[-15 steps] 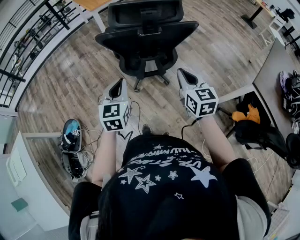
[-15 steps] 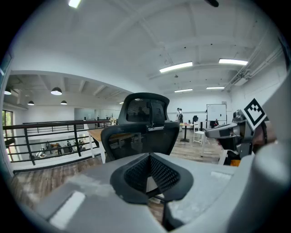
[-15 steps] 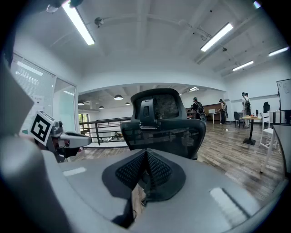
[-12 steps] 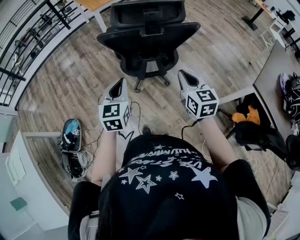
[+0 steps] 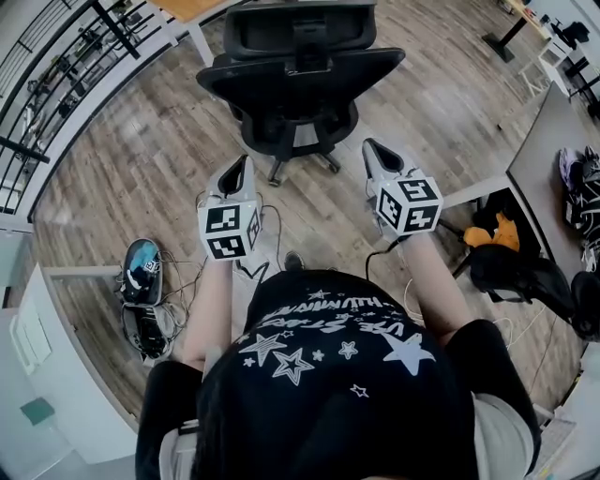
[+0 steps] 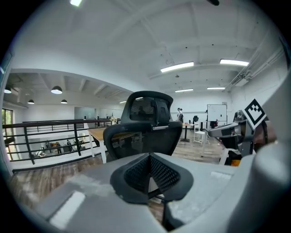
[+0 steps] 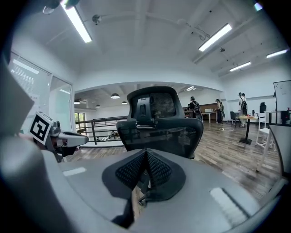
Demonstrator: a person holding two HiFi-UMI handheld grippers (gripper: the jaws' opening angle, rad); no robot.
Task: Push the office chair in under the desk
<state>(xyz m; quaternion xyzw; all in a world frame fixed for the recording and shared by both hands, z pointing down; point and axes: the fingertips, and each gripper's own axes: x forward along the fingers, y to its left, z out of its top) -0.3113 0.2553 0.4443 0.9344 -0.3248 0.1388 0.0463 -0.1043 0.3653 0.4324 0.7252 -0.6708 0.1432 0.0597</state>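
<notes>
black mesh office chair w/ headrest (image 5: 295, 80) stands on wood plank floor (image 5: 122, 187), backrest twd the person, ahead of both grippers & apart from them. light wood desk w/ white legs (image 5: 183, 11) shows just beyond chair's left side in head view; can't tell if seat reaches under it. left gripper (image 5: 239, 173) & right gripper (image 5: 377, 155): jaws pressed fully together on each, nothing btwn them, both aimed at chair's back. black metal railing (image 5: 56, 66) runs along far left; dark sneakers (image 5: 142, 270) lie on floor left of the person.
</notes>
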